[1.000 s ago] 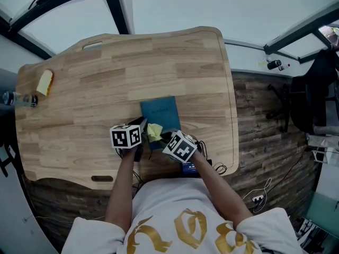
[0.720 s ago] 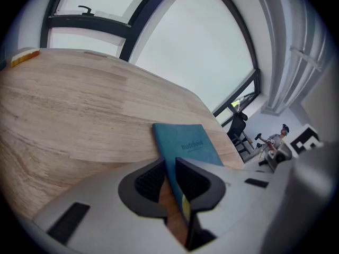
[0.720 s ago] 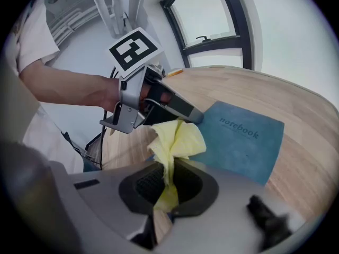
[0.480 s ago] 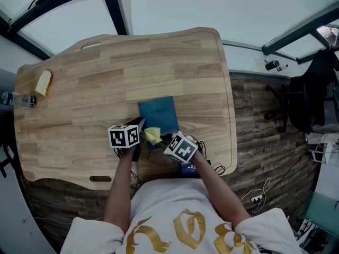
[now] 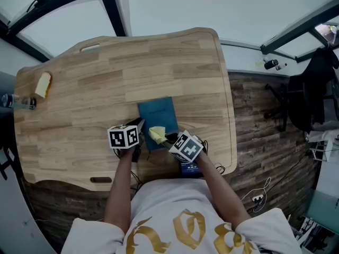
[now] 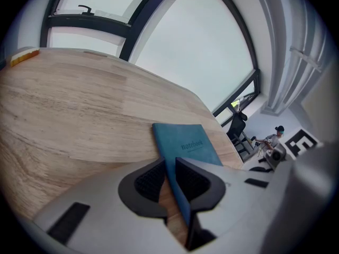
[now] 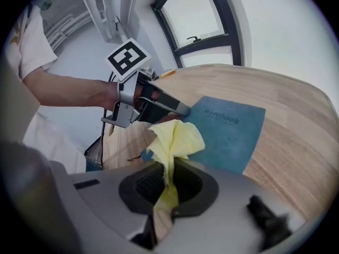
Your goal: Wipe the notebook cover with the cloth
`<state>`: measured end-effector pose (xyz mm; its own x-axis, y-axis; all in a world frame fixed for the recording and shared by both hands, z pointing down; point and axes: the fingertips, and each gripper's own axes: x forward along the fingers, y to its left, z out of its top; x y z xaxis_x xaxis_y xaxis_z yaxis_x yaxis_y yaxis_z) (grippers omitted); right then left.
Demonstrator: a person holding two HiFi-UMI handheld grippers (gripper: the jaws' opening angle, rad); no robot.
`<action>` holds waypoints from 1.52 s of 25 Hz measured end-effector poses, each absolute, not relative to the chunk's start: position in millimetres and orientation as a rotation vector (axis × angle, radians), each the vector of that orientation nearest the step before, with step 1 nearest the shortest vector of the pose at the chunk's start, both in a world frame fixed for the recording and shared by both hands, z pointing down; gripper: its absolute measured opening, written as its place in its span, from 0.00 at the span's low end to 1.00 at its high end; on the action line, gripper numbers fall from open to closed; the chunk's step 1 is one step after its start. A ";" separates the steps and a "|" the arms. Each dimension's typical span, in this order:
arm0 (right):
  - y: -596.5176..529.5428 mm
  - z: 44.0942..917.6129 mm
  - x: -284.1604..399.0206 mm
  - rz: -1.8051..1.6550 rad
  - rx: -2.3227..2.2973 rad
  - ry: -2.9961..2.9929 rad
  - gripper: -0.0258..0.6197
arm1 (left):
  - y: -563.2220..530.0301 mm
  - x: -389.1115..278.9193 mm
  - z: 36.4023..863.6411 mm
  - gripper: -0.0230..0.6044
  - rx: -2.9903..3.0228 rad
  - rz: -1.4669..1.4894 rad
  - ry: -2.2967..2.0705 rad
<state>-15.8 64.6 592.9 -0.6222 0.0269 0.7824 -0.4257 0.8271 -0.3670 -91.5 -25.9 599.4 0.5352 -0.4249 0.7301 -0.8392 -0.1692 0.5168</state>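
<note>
A teal notebook [image 5: 158, 114] lies flat on the wooden table [image 5: 106, 67], near its front edge. My right gripper [image 5: 165, 138] is shut on a crumpled yellow cloth [image 5: 157, 134], which hangs over the notebook's near left corner. In the right gripper view the cloth [image 7: 177, 139] bunches out of the jaws [image 7: 168, 181] above the cover [image 7: 228, 134]. My left gripper [image 5: 140, 126] rests at the notebook's left edge. In the left gripper view its jaws [image 6: 170, 180] stand slightly apart astride that edge of the notebook [image 6: 188, 144], with wood showing in the gap.
A yellow sponge-like block [image 5: 42, 84] and a small bottle [image 5: 16, 100] sit at the table's far left. A dark chair [image 5: 312, 99] stands on the floor to the right. Cables [image 5: 254, 194] and a small blue item [image 5: 189, 168] lie by the front edge.
My right gripper has shifted slightly to the right with the cloth and rolled a little. The left gripper and the notebook have stayed where they were.
</note>
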 end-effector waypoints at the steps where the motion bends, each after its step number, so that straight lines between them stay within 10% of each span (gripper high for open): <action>1: 63.4 592.8 -14.7 0.682 0.296 -2.156 0.10 | -26.0 -91.4 599.4 0.15 1.789 0.527 -1.051; 38: -29.0 592.3 7.5 0.586 0.646 -2.153 0.10 | -26.8 -91.3 598.8 0.15 1.785 0.522 -1.037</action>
<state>7.5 -29.0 592.3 -0.5531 -0.2493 0.7950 -0.6180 0.7627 -0.1907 -91.3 -26.8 598.8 0.5450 -0.4165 0.7277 -0.8326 -0.1668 0.5281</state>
